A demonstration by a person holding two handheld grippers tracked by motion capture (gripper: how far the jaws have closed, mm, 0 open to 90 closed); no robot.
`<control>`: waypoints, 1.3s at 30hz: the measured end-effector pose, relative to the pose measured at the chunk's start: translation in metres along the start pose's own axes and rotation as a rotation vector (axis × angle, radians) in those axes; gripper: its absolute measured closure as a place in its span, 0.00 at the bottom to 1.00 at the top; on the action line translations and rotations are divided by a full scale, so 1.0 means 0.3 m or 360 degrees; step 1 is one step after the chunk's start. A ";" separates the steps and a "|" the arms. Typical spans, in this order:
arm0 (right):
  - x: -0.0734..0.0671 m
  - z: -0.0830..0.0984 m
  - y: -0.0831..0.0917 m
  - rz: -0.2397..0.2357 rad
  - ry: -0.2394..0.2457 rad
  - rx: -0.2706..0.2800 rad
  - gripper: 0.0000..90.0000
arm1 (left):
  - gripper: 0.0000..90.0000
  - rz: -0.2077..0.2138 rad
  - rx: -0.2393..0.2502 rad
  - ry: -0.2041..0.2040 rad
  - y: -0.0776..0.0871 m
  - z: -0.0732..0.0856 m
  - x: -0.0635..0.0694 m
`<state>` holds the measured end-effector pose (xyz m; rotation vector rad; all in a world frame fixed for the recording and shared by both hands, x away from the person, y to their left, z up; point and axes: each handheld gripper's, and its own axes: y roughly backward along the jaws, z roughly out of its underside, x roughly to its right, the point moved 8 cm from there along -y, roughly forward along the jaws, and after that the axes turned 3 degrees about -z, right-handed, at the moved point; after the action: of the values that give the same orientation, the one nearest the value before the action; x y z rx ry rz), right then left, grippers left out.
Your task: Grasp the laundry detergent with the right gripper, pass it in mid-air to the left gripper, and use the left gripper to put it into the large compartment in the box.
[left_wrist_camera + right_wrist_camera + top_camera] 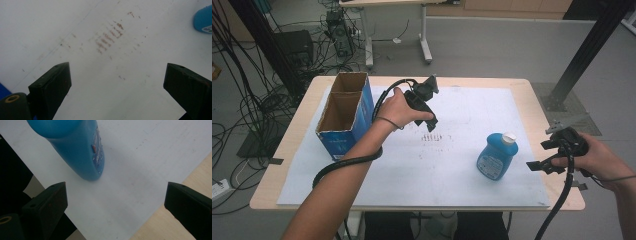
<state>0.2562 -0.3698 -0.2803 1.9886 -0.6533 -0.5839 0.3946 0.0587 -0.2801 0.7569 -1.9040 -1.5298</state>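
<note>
A blue bottle [497, 155] with a white cap stands on the white sheet [462, 175], right of centre. My right gripper [538, 156] hovers just right of it near the table's right edge, open and holding nothing. In the right gripper view the bottle [75, 145] is ahead and to the left of the open right gripper [116, 202]. My left gripper [431, 124] is held above the sheet's middle, pointing down at some brown marks [432, 136]. It is open and empty. In the left gripper view the open left gripper [117, 75] frames those marks [107, 38].
An open blue cardboard box [343, 112] with two compartments stands at the table's left. The wooden table edge [562, 197] shows beyond the sheet. Cables, a black post and another table's legs [424, 35] lie on the floor behind.
</note>
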 end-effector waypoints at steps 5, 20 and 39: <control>-0.005 0.007 -0.016 -0.0009 0.0000 -0.0013 0.05 | 0.09 0.0005 -0.0003 0.0006 -0.001 0.004 -0.003; -0.019 0.023 -0.054 -0.0036 -0.0030 -0.0030 0.05 | 0.09 0.0001 -0.0005 0.0010 -0.003 0.010 -0.001; -0.031 0.078 -0.110 -0.0059 -0.0056 0.0005 0.05 | 0.09 0.0002 -0.0013 0.0010 -0.017 0.014 -0.003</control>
<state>0.2414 -0.3644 -0.3187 2.0007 -0.6402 -0.6416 0.3925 0.0610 -0.2859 0.7560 -1.8921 -1.5316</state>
